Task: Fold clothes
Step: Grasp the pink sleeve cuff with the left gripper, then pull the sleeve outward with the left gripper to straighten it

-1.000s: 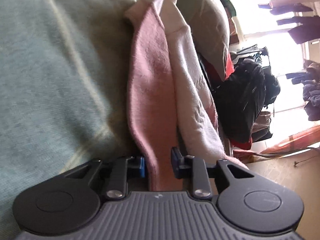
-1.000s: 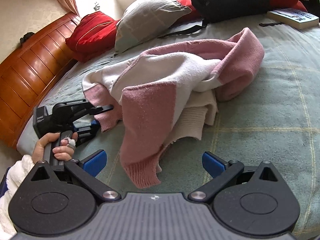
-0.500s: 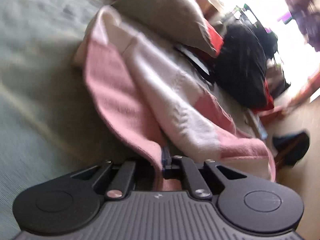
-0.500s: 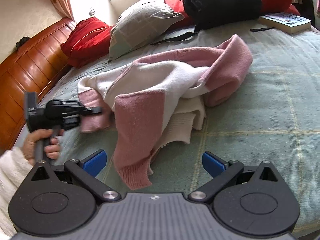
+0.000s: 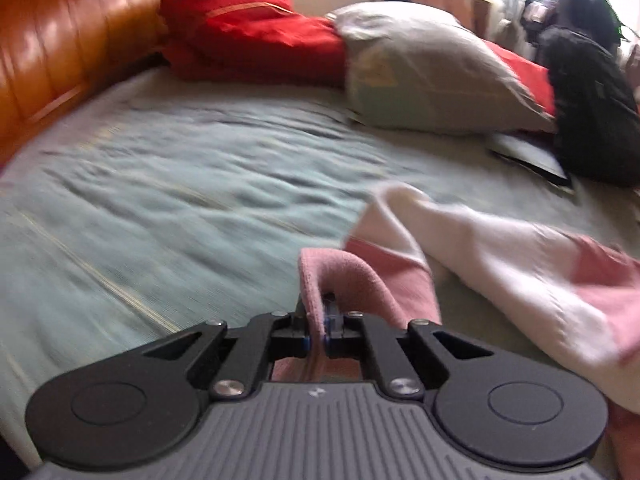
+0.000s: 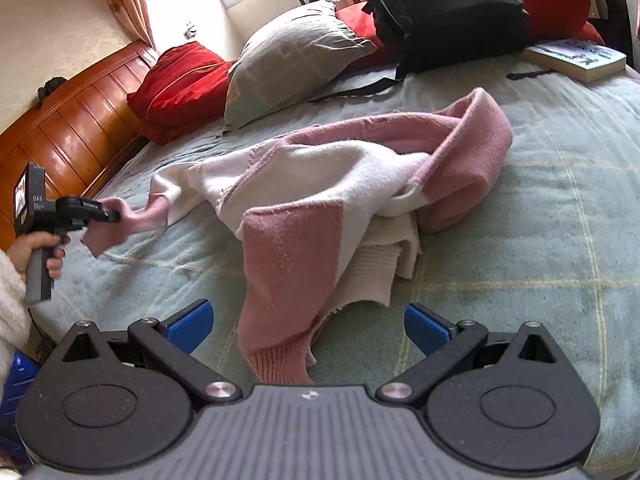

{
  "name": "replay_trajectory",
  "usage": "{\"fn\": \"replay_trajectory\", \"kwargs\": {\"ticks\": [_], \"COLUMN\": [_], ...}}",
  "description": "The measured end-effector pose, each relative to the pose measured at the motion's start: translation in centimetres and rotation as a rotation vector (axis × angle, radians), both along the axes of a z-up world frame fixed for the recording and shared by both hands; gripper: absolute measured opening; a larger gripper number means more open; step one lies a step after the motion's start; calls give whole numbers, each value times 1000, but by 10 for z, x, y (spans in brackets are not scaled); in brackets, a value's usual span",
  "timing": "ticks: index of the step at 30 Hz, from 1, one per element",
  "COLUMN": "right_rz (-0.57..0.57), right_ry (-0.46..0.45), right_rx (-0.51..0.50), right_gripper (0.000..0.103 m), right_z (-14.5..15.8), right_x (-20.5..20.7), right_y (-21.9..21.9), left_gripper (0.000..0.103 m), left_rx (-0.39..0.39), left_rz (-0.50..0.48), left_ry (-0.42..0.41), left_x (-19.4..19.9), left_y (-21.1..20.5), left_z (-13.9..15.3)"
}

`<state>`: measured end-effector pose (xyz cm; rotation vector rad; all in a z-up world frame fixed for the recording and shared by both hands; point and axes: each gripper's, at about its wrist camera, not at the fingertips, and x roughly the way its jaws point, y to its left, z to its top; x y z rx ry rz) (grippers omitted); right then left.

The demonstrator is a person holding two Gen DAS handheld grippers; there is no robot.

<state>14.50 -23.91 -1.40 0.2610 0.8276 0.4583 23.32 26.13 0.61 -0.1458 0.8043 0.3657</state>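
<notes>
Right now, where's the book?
In the right wrist view the book lies at the far right edge of the bed, just right of the black bag and beyond the pink-and-white sweater.

Pink-and-cream sweater (image 6: 340, 184) mid-frame on a pale green bedspread (image 6: 540, 220) with thin yellow lines; red cushion (image 6: 180, 84), grey pillow (image 6: 296, 56) upper left.
</notes>
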Motion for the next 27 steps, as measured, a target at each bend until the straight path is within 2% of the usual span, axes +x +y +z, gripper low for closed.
{"fn": "replay_trajectory", "kwargs": {"ticks": [5,11,14,17,18,20,24,27], "right_rz": [3,-9,-15,-16,-17,-16,-7,-7], "right_ry": [0,25,35,44,46,48,59,64], "right_rx": [-29,-64,-84,-91,-92,-95,-101,-110], "right_gripper": [103,103,103,103,103,103,103,103], "right_z": [3,-2,-4,-6,-6,-8,-11,-12], "right_x": [5,15,21,27,29,33,38,39], "right_y": [10,20,26,30,32,35,42,45], "left_gripper": [5,5,5,6,12,17,33,33], "left_rx": [56,84,128,114,102,78,97,103], "left_rz": [84,135,179,204,211,231,279,302], "left_ry": [13,57,76,78,77,71,60,53], "left_x": [24,49,55,58,58,60,62,62], "left_y": [39,75,91,108,114,125,138,143], "left_z": [3,-8,-13,-15,-17,-19,-23,-22]}}
